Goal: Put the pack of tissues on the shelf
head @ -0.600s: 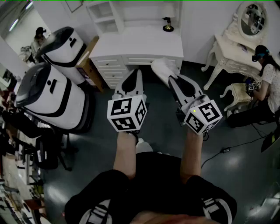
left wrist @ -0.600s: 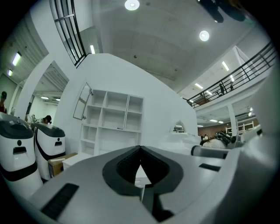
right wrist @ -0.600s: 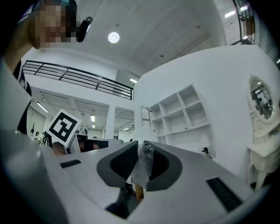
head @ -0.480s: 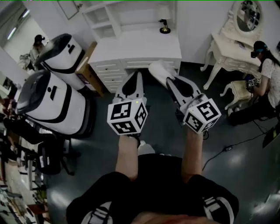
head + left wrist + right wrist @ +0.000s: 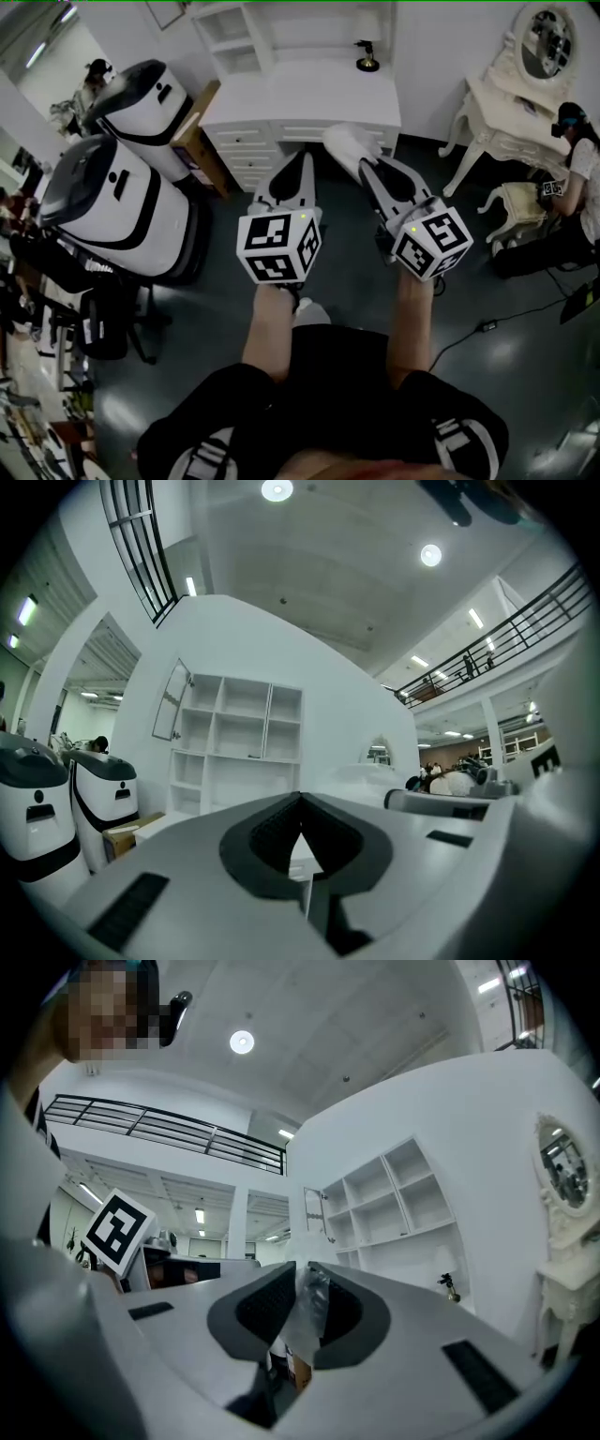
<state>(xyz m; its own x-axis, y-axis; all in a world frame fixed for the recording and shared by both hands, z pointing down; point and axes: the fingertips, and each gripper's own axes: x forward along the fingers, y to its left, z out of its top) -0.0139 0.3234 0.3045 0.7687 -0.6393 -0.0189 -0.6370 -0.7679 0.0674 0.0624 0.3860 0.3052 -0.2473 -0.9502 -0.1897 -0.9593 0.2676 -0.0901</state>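
In the head view, my right gripper (image 5: 367, 167) is shut on the pack of tissues (image 5: 351, 146), a soft white pack that sticks out past the jaws toward the white desk (image 5: 309, 98). In the right gripper view its clear wrap (image 5: 306, 1314) is pinched between the dark pads. My left gripper (image 5: 304, 161) hovers beside it, shut with nothing in it; its tips (image 5: 300, 795) meet. The white shelf (image 5: 234, 33) with open compartments stands on the desk's back left, ahead of both grippers (image 5: 239, 742) (image 5: 394, 1199).
A small lamp (image 5: 367, 58) stands on the desk's back right. Two big white-and-black machines (image 5: 112, 202) and a cardboard box (image 5: 195, 141) crowd the left. On the right are an ornate vanity with a mirror (image 5: 506, 98), a stool (image 5: 511, 202) and a seated person (image 5: 579, 178).
The head view has shifted slightly. Both grippers hold nearly the same pose in front of the desk, and the pack stays in the right gripper.
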